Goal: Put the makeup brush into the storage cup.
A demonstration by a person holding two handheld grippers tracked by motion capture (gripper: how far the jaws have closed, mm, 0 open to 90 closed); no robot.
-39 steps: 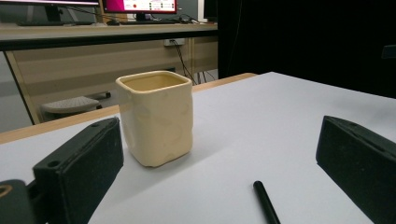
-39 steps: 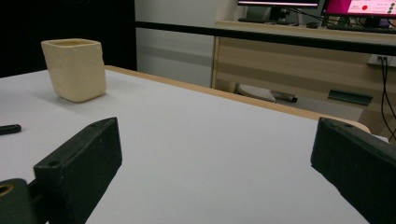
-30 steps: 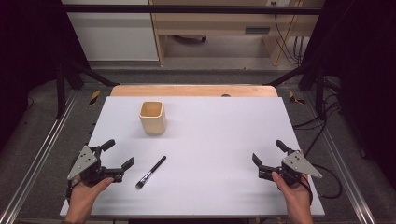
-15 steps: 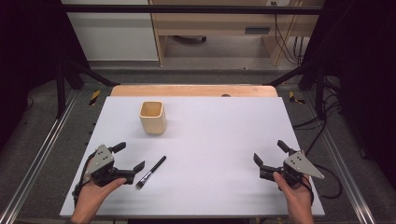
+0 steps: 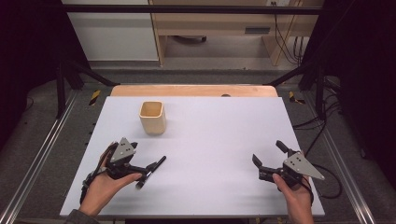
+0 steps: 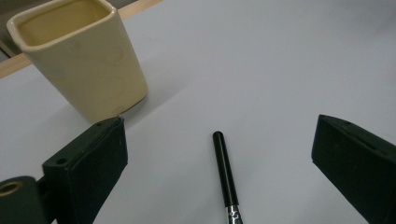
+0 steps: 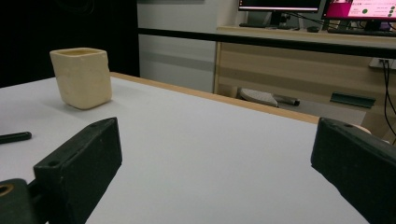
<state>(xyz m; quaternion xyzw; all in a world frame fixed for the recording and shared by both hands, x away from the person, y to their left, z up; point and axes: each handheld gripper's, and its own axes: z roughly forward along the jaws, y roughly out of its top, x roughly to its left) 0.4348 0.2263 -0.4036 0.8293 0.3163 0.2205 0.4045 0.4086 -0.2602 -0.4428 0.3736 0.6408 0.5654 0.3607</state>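
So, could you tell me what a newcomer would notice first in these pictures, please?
Probably the cream square-sided ceramic cup, standing upright toward the far left of the white table. Next, the slim black makeup brush lying flat near the front left, with the left gripper open right over it. The right gripper is open at front right.

Cream-yellow cup [image 5: 152,117], plain, no pattern. Black brush handle [image 6: 224,172] with silver band near lower end. Pale grey-white table top [image 5: 215,140], light wood edge [image 5: 194,90] at far side. Black gripper jaws; grey three-cornered plates [image 5: 122,150] on top.
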